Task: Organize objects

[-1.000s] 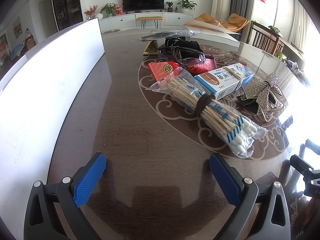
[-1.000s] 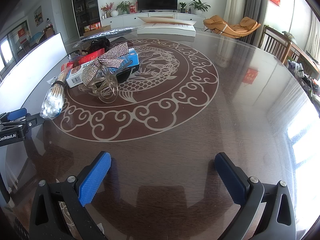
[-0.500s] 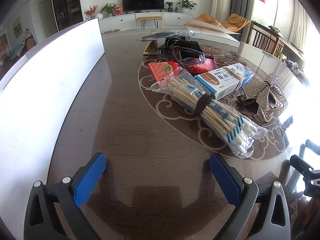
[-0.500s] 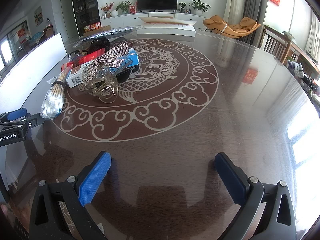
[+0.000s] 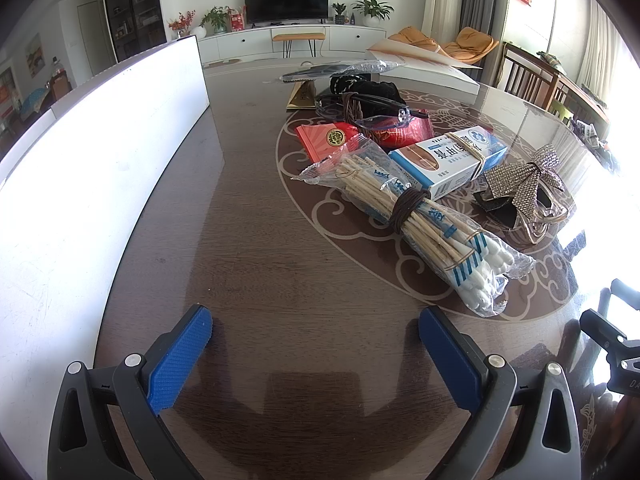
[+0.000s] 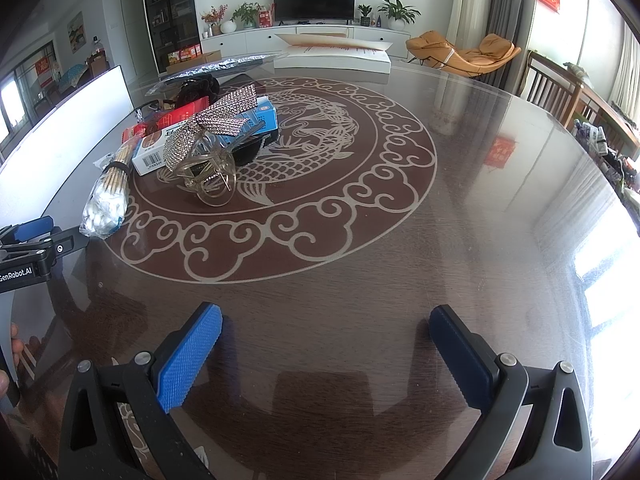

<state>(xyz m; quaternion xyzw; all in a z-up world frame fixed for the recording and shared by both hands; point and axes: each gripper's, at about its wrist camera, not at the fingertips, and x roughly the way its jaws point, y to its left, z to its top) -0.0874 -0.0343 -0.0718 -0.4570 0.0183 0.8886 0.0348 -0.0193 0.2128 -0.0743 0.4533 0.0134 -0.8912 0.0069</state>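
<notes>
Nothing is seen to have moved since the earlier frames: both grippers and all items are placed as before.

Left gripper [image 5: 314, 336]: fingers spread wide, nothing held, poised over bare worktop [image 5: 256, 264]. Right gripper [image 6: 326, 330]: fingers likewise spread, empty, over bare worktop well apart from the pile.

Items, clustered on the worktop's inlaid ring, ahead and to the right of the left gripper:
- Swab bag [image 5: 416, 216]: clear plastic, bound by a brown band, nearest the left gripper.
- Box [image 5: 448, 160]: blue and white, rubber-banded, touching the swab bag's far side.
- Bow clip [image 5: 524, 188]: rhinestone bow on a clear claw, just beside the box.
- Red packet [image 5: 326, 140] and safety glasses [image 5: 384, 118]: behind the bag, overlapping.
- Black pouch [image 5: 380, 90]: further back, partly hidden.

Risks, as judged:
- Slippery plastic may be pinched instead of the swabs, so that the bag slides out or tears.
- Neighbours are touching; the box or glasses may be dragged along when one item is lifted.
- The clip's rounded clear claw may roll or spring from the fingers.
- Glare on the glossy worktop may hide the clear items' edges.
</notes>
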